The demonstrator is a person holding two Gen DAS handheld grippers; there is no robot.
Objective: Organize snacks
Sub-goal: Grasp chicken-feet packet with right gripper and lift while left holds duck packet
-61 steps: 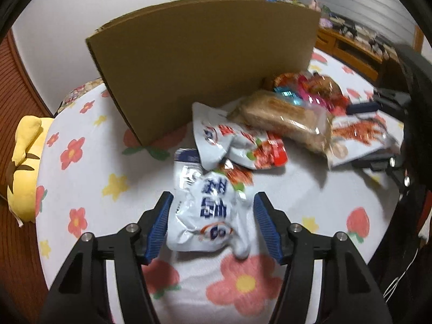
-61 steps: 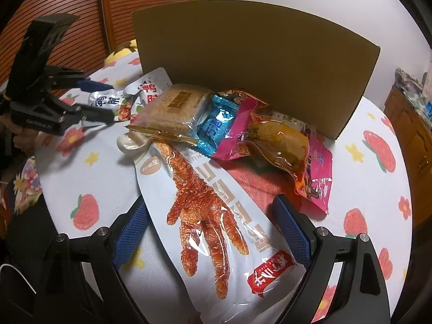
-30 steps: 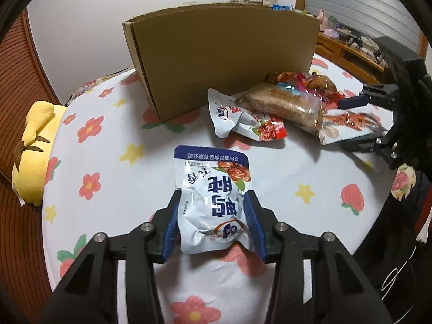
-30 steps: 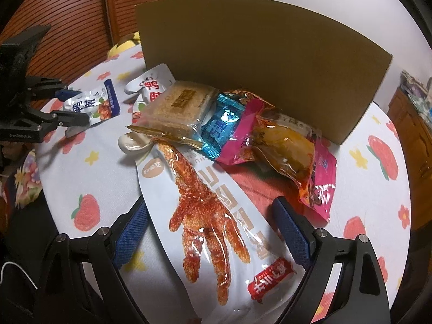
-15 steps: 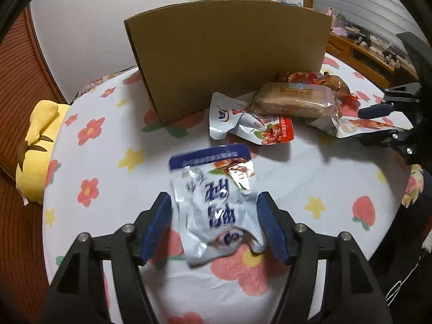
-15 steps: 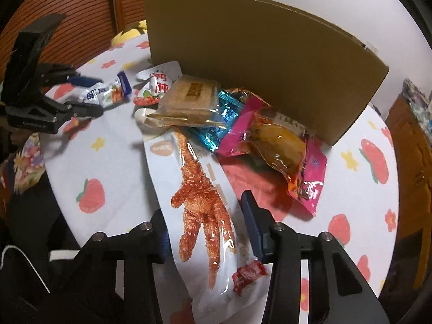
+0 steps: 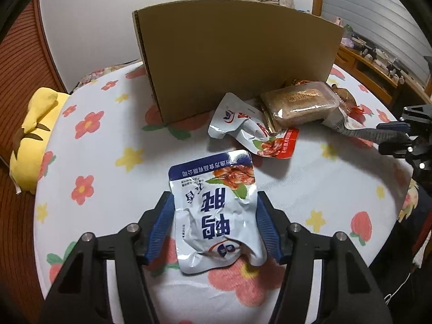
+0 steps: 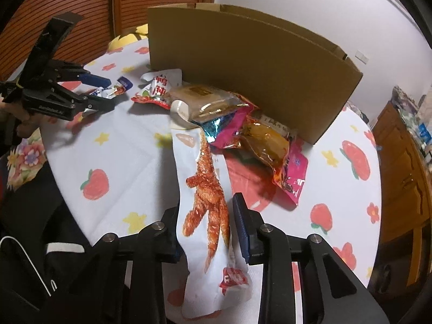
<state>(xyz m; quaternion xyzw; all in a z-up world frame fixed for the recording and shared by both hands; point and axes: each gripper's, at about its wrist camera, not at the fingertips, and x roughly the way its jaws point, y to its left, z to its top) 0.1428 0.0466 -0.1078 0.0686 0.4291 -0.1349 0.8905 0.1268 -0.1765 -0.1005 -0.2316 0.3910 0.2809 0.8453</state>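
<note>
My left gripper [image 7: 214, 216] is open around a white-and-blue snack pouch [image 7: 216, 213] that lies on the flowered tablecloth [image 7: 108, 140]; its pads stand just beside the pouch edges. My right gripper [image 8: 205, 226] is shut on a long white chicken-feet pouch [image 8: 205, 194], folded between the pads. A pile of snacks lies in front of an upright cardboard box [image 8: 243, 62]: a red-and-white pouch [image 7: 251, 132], a brown cake pack [image 7: 299, 105], a pink pack [image 8: 291, 167] and an amber pack [image 8: 264, 140].
A yellow plush toy [image 7: 35, 135] lies past the table's left edge. A wooden cabinet [image 8: 405, 162] stands at the right. The left gripper also shows in the right wrist view [image 8: 91, 91].
My left gripper pulled the blue pouch away from the pile, then opened around it. My right gripper closed on the chicken-feet pouch and drew it back from the pile.
</note>
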